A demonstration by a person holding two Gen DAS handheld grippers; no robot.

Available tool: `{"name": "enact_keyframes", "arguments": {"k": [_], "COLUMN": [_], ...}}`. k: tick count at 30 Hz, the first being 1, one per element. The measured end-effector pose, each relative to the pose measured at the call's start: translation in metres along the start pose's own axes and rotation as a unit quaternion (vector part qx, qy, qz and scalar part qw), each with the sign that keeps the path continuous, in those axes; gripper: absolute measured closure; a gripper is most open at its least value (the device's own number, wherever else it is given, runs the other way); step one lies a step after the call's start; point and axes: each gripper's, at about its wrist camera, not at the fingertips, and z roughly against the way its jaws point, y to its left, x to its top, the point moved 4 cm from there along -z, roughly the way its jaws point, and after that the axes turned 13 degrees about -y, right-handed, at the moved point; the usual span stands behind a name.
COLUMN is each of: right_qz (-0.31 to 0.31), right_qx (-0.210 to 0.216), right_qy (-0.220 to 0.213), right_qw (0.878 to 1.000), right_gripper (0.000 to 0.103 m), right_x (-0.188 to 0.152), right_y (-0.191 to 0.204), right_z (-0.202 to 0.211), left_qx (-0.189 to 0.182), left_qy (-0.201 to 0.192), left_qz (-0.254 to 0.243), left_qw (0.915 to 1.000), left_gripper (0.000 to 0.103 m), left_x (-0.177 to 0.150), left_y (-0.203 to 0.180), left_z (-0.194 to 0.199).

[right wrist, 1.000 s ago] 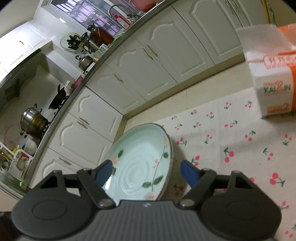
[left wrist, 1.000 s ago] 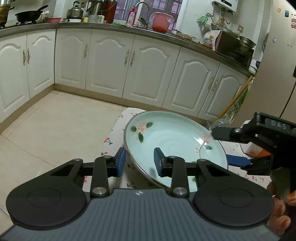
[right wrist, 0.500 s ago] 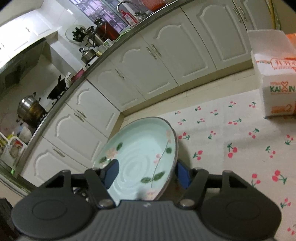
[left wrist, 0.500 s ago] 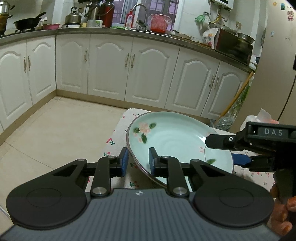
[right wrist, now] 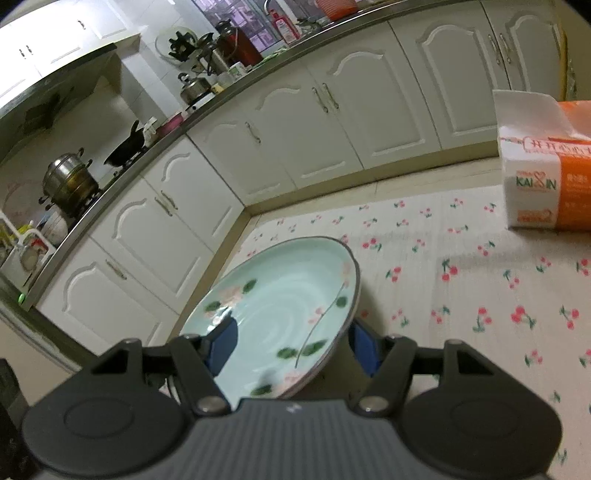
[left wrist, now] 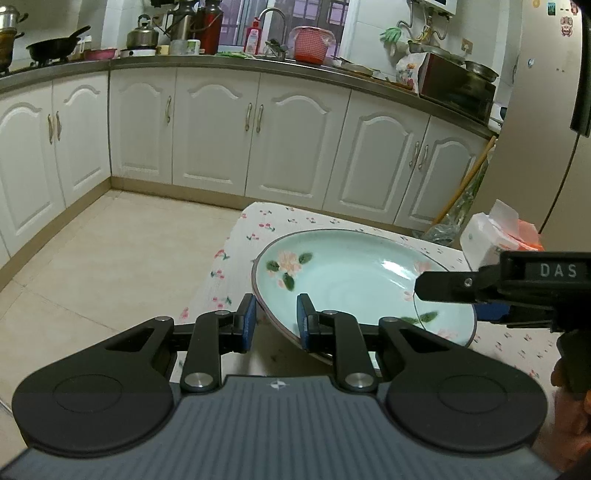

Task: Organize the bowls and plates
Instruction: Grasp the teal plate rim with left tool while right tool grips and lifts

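Left wrist view: the left gripper (left wrist: 274,325) has its blue-padded fingers (left wrist: 246,323) set either side of the near rim of a pale green plate (left wrist: 354,280), one pad under the rim and one over the inside. A gap shows between the outer pad and the rim, so I cannot tell whether they are pinching it. The plate is painted with pink flowers and green leaves, holds nothing, and sits tilted above a table covered by a cherry-print cloth (left wrist: 258,229). The right gripper (left wrist: 476,299) comes in from the right at the plate's far edge, one black finger over the inside and a blue pad at the rim; a hand (left wrist: 569,398) holds its handle. A tissue pack (left wrist: 495,236) stands on the cloth beyond the plate. On the worktop (left wrist: 184,62) behind are a kettle (left wrist: 142,35), a black pan (left wrist: 55,48) and a red basket (left wrist: 312,44).

Right wrist view: the right gripper (right wrist: 291,347) straddles the plate (right wrist: 280,306), one blue pad lying on the inside and the other just outside the rim, with a gap; whether the fingers grip it I cannot tell. The plate is empty and tilted. The tissue pack (right wrist: 543,177) rests on the cloth (right wrist: 461,266) well apart from it.
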Motion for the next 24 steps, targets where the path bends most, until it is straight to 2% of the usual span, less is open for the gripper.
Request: {"name": "enact_keyframes", "arguments": {"k": [15,24], "right_qz": [-0.028,-0.020], "right_qx": [0.028,0.044], "right_qy": [0.016,-0.012], "right_qw": [0.999,0.999], "right_gripper": [0.036,0.036], "right_x": [-0.027,-0.035], "right_y": [0.015,0.027], "right_z": [0.054,0.101], "left_qx": [-0.010,-0.022], "left_qy": [0.008,-0.005], "left_qz": [0.029,0.035], "left_qw": [0.9995,0.9991], "left_gripper": [0.080,0.080], "left_x": [-0.006,-0.007], "left_y": [0.000,-0.009], "left_z": [0.032,0.056]}}
